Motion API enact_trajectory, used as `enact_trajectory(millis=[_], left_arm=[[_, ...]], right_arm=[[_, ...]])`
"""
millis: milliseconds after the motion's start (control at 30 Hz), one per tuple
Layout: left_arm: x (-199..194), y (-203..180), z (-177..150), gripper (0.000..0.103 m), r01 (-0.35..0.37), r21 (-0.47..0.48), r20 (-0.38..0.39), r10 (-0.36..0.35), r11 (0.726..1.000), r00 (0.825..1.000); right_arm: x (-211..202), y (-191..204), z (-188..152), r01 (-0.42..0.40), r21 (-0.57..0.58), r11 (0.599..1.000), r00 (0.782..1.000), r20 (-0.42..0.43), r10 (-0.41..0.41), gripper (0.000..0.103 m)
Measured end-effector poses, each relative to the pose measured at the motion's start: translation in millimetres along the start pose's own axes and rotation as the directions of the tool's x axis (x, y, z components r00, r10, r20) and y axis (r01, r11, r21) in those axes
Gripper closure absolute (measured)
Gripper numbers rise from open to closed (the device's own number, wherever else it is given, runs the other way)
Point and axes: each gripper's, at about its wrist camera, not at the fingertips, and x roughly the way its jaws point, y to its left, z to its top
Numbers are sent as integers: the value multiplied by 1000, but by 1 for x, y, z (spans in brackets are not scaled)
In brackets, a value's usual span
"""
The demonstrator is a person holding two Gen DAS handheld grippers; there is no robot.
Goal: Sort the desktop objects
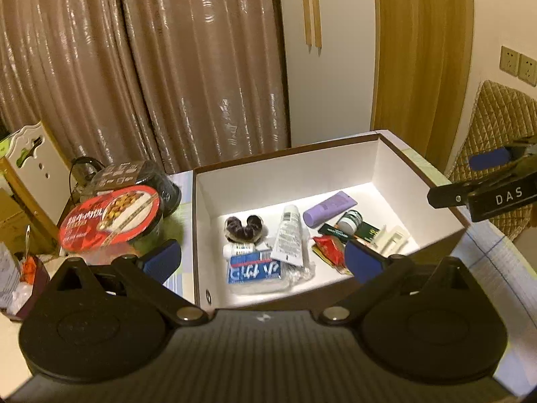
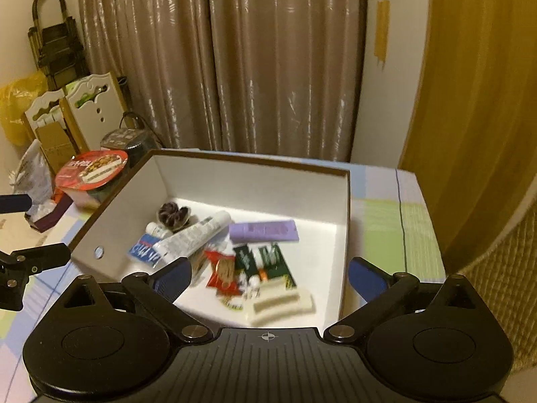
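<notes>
Both spread wide and empty: left gripper (image 1: 263, 257), right gripper (image 2: 268, 277), above the box (image 1: 335, 164). Inside already: white tube (image 1: 288, 235), purple tube (image 1: 329, 208), scrunchie (image 1: 243, 226), red packet (image 1: 330, 250). All probably light; tubes soft, best pinched mid-body; packet likely crinkly.

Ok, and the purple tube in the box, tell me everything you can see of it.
The purple tube is a soft-looking lilac squeeze tube with darker print too blurred to read. It lies flat on the white floor of the box, toward the far wall, cap end next to the white tube, flat crimped end pointing away. A small green-capped jar sits right beside it; contact is unclear. Neither gripper touches it.
</notes>
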Motion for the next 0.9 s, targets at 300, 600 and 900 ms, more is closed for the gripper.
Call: enact_trajectory(millis=[300, 600, 900], left_arm=[[-48, -4, -36, 1, 39, -57, 17, -38, 998, 999], [-86, -11, -59, 1, 75, -88, -2, -76, 993, 997], [-111, -22, -71, 1, 65, -124, -13, -67, 990, 998]], right_arm=[[-50, 16, -44, 32, 71, 997, 999, -43, -29, 1], [-97, 24, -69, 67, 113, 991, 996, -62, -60, 1], [-116, 40, -87, 85, 86, 993, 993, -90, -77, 1]])
